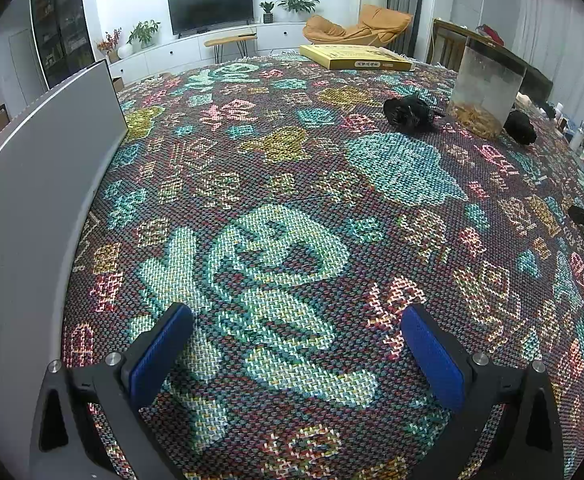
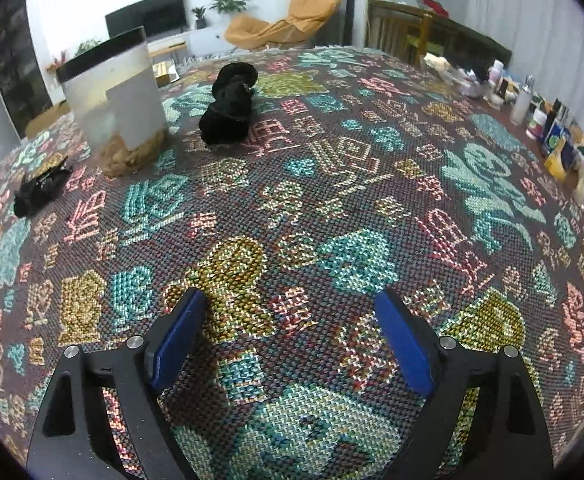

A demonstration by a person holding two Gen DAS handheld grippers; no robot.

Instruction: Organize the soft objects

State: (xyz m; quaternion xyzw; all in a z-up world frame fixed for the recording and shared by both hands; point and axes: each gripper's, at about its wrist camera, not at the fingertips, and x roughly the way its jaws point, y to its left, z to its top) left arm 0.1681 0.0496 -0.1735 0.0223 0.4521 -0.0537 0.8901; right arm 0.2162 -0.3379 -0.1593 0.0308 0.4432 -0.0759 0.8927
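Both the left hand-held gripper (image 1: 296,356) and right hand-held gripper (image 2: 290,338) are held wide and empty above the surface (image 1: 292,184), while one black soft object (image 1: 521,127) is partly hidden behind the container (image 1: 486,88).

Left wrist view: set low over the woven cloth (image 1: 276,184), looking forward between the two blue pads (image 1: 160,356), toward the far wall with the television (image 1: 210,7). Close to the cloth at the bottom edge, far from the clear container (image 1: 486,88), which stands at upper right. Bordered on the left by a grey panel (image 1: 32,184).

Right wrist view: also low and close over the same cloth (image 2: 332,200), facing forward between its own pads (image 2: 178,340), with the container (image 2: 112,100) at upper left and somewhat nearer.

Shared by both: the cloth, the container, the two black bundles (image 1: 410,113) (image 2: 230,110) beside it, the television (image 2: 146,14), the orange chair (image 1: 356,26) (image 2: 280,20).
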